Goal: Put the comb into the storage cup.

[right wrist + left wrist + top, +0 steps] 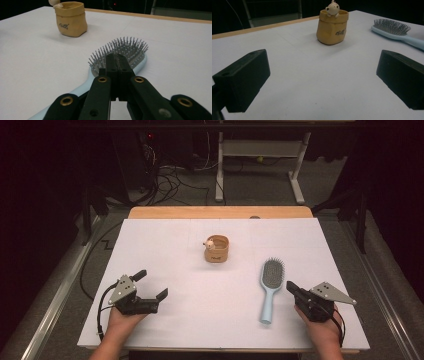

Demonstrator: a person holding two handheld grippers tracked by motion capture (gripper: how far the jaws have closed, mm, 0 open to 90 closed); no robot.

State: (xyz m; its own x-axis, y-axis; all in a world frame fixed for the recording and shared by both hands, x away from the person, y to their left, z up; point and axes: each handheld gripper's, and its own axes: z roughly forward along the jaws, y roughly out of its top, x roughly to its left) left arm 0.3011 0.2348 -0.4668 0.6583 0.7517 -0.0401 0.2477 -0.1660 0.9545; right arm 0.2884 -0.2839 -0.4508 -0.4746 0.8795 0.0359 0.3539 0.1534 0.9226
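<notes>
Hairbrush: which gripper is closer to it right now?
Right. The right gripper sits just beside the hairbrush, jaws shut; the left gripper is far across the table.

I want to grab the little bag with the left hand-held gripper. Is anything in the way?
No. In the left gripper view, only bare white table lies between the left hand-held gripper and the tan bag.

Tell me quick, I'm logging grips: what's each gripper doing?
Left gripper: open, holding nothing.
Right gripper: shut, holding nothing, beside the hairbrush.
</notes>
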